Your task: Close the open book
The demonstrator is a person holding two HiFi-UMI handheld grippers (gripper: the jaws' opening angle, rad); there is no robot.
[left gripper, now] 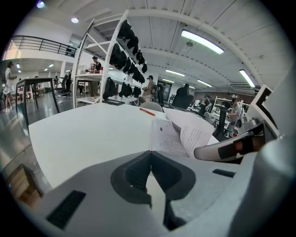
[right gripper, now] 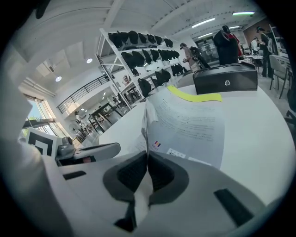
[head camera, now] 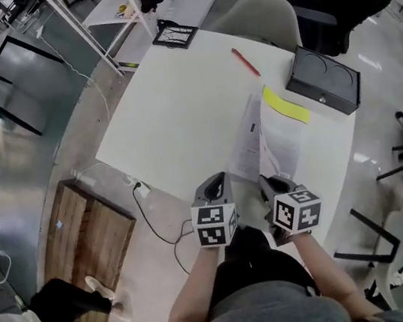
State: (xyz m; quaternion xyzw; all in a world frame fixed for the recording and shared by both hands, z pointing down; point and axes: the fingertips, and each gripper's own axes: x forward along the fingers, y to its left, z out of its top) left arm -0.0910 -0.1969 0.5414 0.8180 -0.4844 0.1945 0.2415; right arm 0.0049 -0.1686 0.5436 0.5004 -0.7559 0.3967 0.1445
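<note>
An open book point(head camera: 278, 140) of printed white pages lies on the white table point(head camera: 178, 107), with a yellow slip point(head camera: 286, 105) at its far end. My right gripper point(head camera: 269, 180) is at the book's near edge, shut on a page point(right gripper: 185, 122) that it holds lifted and curling over the spine. In the right gripper view that sheet rises straight out of the closed tips of the right gripper point(right gripper: 147, 155). My left gripper point(head camera: 218, 179) rests just left of the book with its jaws shut and empty. The left gripper view shows the left gripper point(left gripper: 150, 152) before the book's left page point(left gripper: 169, 139).
A red pen point(head camera: 245, 61) lies beyond the book and a black box point(head camera: 323, 78) stands at the table's far right corner. A dark frame point(head camera: 174, 34) sits at the far left corner. Chairs point(head camera: 262, 18) ring the table; a wooden cabinet point(head camera: 93, 242) stands on the floor to the left.
</note>
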